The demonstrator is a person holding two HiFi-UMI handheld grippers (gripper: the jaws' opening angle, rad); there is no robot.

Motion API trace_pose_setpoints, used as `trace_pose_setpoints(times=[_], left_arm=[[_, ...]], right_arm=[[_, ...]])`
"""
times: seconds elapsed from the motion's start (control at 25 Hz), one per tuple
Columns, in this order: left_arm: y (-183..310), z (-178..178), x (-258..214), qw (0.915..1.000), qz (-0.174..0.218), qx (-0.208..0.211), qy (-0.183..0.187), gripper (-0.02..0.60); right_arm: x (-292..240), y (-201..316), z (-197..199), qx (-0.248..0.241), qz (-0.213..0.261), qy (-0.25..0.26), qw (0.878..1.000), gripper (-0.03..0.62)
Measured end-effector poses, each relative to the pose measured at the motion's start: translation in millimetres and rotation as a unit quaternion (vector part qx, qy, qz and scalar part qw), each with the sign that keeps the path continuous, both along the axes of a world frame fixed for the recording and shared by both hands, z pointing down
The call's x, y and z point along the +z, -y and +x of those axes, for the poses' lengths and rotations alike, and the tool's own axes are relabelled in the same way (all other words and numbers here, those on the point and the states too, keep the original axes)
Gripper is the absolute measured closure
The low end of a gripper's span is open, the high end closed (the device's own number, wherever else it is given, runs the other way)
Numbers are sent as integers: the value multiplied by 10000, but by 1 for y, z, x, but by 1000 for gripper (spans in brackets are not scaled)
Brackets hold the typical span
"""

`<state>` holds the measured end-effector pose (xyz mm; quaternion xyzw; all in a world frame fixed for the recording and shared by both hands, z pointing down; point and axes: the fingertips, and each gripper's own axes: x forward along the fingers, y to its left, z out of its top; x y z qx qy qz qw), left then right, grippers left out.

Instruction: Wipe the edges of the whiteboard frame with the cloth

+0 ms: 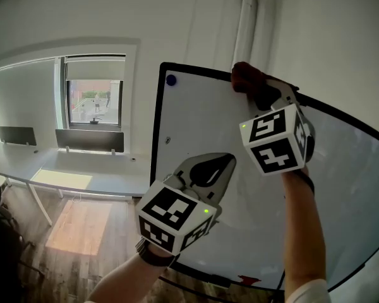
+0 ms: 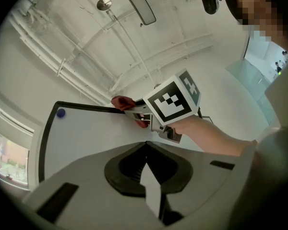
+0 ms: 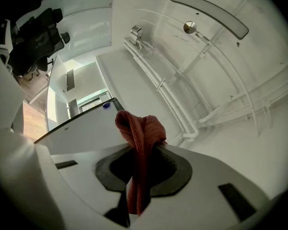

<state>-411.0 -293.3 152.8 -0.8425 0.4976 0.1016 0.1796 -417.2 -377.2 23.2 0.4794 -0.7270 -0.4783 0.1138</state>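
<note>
The whiteboard has a black frame and stands upright against the wall, with a blue magnet in its top left corner. My right gripper is shut on a dark red cloth, which rests against the top frame edge. In the right gripper view the cloth hangs bunched between the jaws, just above the board's top edge. My left gripper is shut with nothing in it and points at the board's middle. The left gripper view shows the cloth on the top frame.
A window and a long white desk lie to the left, above a wooden floor. White pipes run up the wall behind the board. A ceiling lamp is overhead.
</note>
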Motion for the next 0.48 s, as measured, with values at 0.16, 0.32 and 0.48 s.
trace_pose_setpoints(times=[0.16,0.32,0.48], left_arm=[[1,-12,2,10000,5,-27,-44,572],[9,-20,5,9999,-26,-19,-116,572],[10,-20,6,9999,-42,21,-158,572]], right_arm=[[0,0,-16,-17,40,-55,10000,533],[0,1,-28,-26,66,-123,9999,533],[-1,2,-39,-43,75,-224,9997,533]])
